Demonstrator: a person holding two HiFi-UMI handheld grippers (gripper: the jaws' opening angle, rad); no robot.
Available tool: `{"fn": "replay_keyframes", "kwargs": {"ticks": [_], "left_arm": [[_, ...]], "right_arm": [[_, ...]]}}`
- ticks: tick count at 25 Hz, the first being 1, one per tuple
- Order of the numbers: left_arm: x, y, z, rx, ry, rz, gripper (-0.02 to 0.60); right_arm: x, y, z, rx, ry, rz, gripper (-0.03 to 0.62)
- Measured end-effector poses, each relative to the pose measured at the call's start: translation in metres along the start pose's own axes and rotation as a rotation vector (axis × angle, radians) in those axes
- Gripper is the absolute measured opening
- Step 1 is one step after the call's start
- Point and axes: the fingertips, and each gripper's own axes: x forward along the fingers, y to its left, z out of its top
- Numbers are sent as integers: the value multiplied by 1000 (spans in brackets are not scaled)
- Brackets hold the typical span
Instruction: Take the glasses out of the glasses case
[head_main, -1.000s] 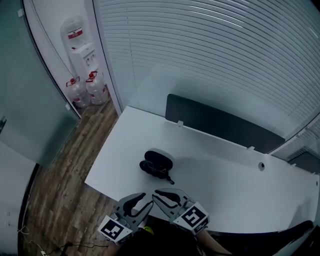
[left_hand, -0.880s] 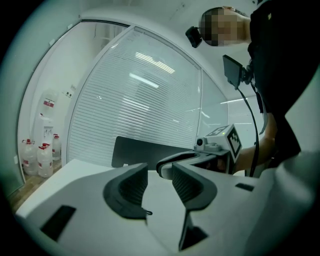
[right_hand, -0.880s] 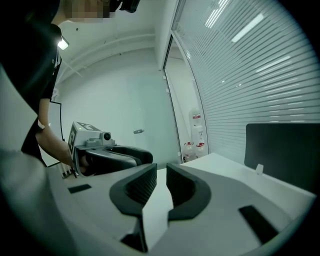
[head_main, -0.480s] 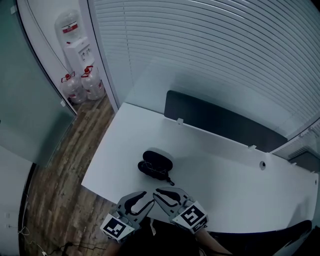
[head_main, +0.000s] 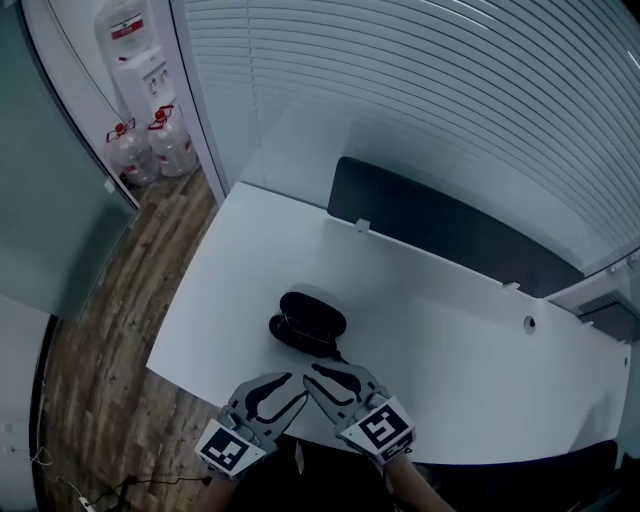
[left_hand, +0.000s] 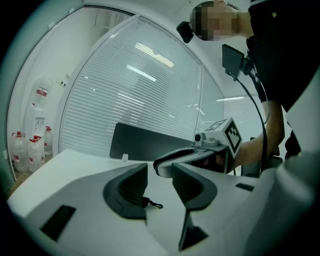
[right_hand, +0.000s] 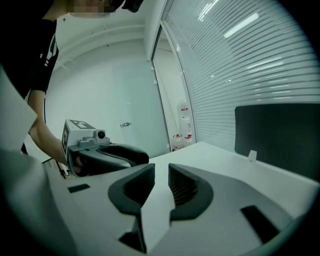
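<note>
The glasses case (head_main: 310, 322) lies on the white table (head_main: 450, 330), toward its near left part and just beyond the tips of your two grippers. It is dark and its lid stands up, but you cannot make out the glasses inside it from the head view. A short dark cord (head_main: 338, 354) trails from the case toward you.

Your left gripper (head_main: 287, 391) has just been opening. Its jaws stand wide with nothing between them, only bare table and the tip of that cord farther off. Your right gripper (head_main: 320, 380) has just been opening too, yet its gap is narrow, and nothing is in it. Neither gripper touches the case.

The cubes on the left (head_main: 224, 452) and right (head_main: 378, 428) grippers carry black-and-white square patterns and no words. Far left, the water dispenser (head_main: 135, 60) and the bottles (head_main: 150, 148) beside it bear red labels whose print is too small to read.
</note>
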Motion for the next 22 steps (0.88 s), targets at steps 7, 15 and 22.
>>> {"fn": "replay_keyframes", "kwargs": {"ticks": [7,15,22], "left_arm": [[11,18,-16,-25,2,19,146],[20,37,-35,-41,10,27,146],[25,56,-48,-53,-1,40,155]], "right_arm": [[17,-16,-14,7,27,-4,78],[36,-30,-31,-7,71,-1,87],[50,-45,-50,-68,145,-14,97]]}}
